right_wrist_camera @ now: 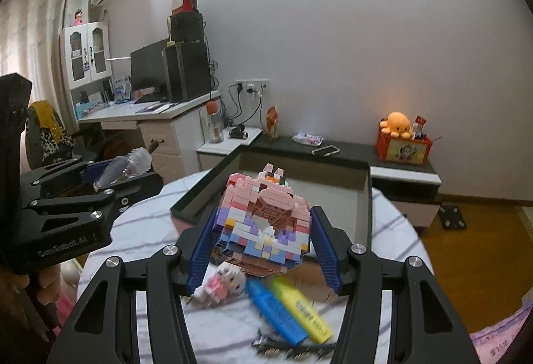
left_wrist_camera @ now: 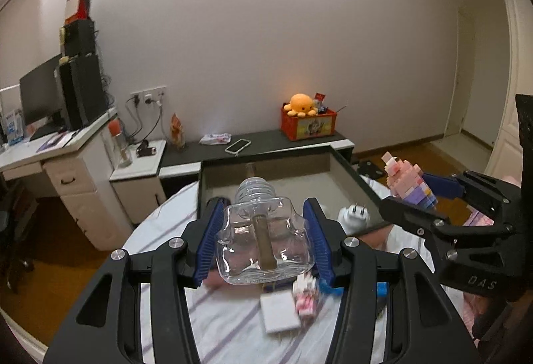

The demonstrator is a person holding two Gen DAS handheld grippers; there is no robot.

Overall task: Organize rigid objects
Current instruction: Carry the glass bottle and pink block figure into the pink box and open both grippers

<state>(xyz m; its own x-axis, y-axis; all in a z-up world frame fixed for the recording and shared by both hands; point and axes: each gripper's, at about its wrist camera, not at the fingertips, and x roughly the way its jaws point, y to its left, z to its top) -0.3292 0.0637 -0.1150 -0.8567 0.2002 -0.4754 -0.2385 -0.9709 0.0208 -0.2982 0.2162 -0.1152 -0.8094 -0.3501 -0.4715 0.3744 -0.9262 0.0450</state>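
My left gripper (left_wrist_camera: 263,240) is shut on a clear glass bottle (left_wrist_camera: 263,244) with a ribbed neck and a brown stick inside, held above the striped cloth (left_wrist_camera: 233,324). The same bottle (right_wrist_camera: 128,166) shows at the left of the right wrist view. My right gripper (right_wrist_camera: 263,234) is shut on a pink, white and purple brick figure (right_wrist_camera: 266,224). That figure (left_wrist_camera: 409,184) appears at the right of the left wrist view. Both grippers hover in front of an open dark-rimmed drawer (left_wrist_camera: 346,164), whose rim (right_wrist_camera: 206,184) also shows ahead of the right gripper.
On the cloth lie a small pink brick figure (right_wrist_camera: 223,284), a blue marker (right_wrist_camera: 276,314), a yellow marker (right_wrist_camera: 303,310), a white flat box (left_wrist_camera: 278,314) and a white plug (left_wrist_camera: 354,215). A phone (left_wrist_camera: 237,146) and a red toy box (left_wrist_camera: 308,124) sit on the dark cabinet top behind.
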